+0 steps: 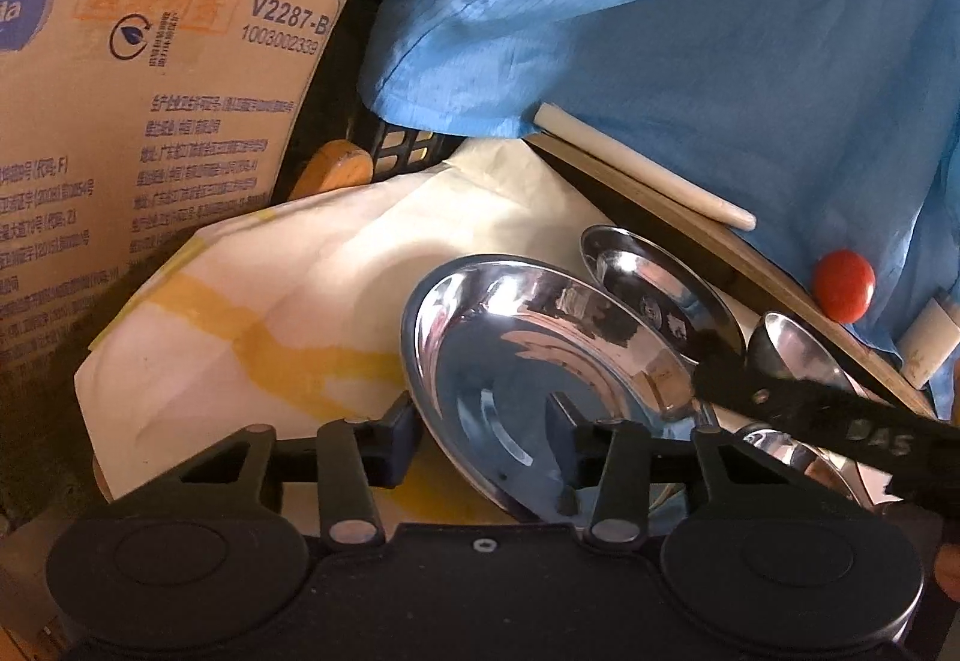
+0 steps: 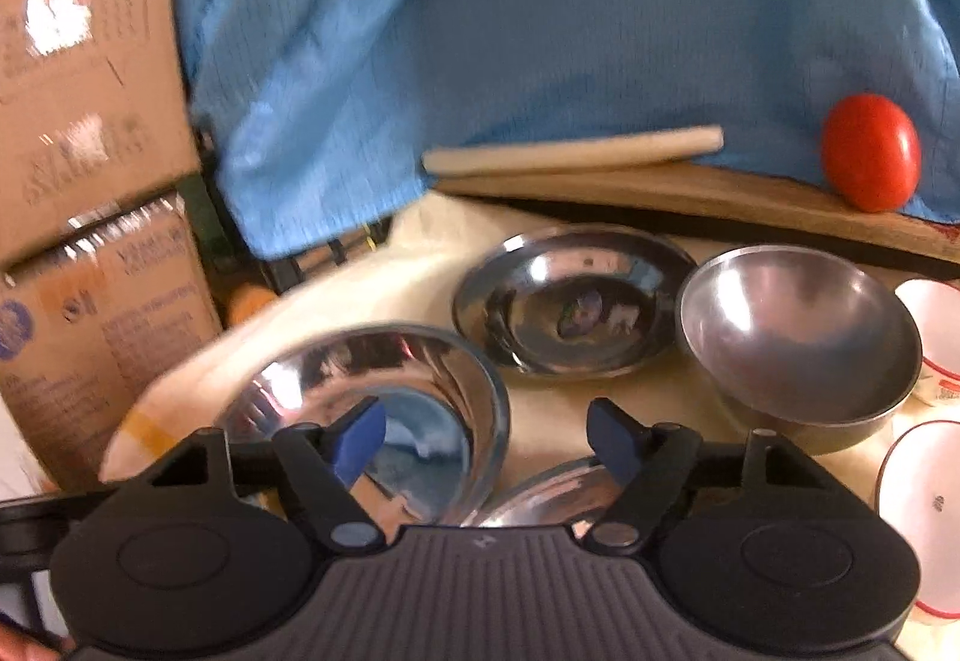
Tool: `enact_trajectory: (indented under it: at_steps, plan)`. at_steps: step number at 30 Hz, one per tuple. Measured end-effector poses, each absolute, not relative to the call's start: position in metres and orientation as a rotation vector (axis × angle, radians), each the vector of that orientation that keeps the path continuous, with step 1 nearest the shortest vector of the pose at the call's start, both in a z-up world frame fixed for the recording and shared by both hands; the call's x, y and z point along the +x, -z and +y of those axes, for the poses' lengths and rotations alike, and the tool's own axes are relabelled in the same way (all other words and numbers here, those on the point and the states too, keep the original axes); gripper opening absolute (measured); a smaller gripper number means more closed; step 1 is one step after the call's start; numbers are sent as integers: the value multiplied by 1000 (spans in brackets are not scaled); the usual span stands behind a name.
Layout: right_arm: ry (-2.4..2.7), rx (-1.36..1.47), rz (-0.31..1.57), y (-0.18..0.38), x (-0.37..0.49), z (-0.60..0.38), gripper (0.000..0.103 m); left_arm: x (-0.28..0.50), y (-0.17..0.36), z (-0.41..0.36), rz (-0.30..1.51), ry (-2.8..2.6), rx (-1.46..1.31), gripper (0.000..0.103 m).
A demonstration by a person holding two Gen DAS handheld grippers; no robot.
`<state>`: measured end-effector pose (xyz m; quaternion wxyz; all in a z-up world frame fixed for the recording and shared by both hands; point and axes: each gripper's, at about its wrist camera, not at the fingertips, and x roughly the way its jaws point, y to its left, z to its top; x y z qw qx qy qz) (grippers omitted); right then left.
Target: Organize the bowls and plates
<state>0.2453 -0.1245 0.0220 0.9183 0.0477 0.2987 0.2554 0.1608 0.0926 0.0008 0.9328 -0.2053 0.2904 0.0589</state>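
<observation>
A shiny steel plate (image 1: 528, 373) is tilted up on the cream cloth, and its rim runs between the fingers of my left gripper (image 1: 486, 436), which stand wide apart. The same plate shows in the right wrist view (image 2: 384, 397). My right gripper (image 2: 486, 436) is open above the cloth, its left finger over that plate; its black finger (image 1: 780, 403) reaches in from the right in the left wrist view. Behind lie a second steel plate (image 2: 570, 301) (image 1: 654, 283) and a steel bowl (image 2: 798, 337) (image 1: 792, 349). Another steel piece (image 2: 558, 493) lies under my right gripper.
Cardboard boxes (image 1: 138, 121) stand at the left. A blue garment (image 2: 540, 31) hangs behind. A wooden board (image 2: 690, 193) carries a rolling pin (image 2: 570, 151) and a tomato (image 2: 870, 151). White red-rimmed bowls (image 2: 924, 505) sit at the right.
</observation>
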Motion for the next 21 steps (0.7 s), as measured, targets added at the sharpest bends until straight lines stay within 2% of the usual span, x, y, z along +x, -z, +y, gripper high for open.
enact_trajectory:
  at_steps: [8, 10, 13, 21]
  plan:
    - [-496, 62, 684, -14, 257, -113, 40, 159, 2, 99, 588, -114, -453, 36]
    - [-502, 73, 700, -12, 258, -112, 27, 158, 2, 99, 587, -120, -453, 32]
    - [-498, 99, 710, -9, 259, -112, 17, 157, 2, 100, 582, -136, -453, 25]
    - [-502, 158, 678, -14, 250, -117, 13, 148, -7, 99, 534, -167, -426, 21]
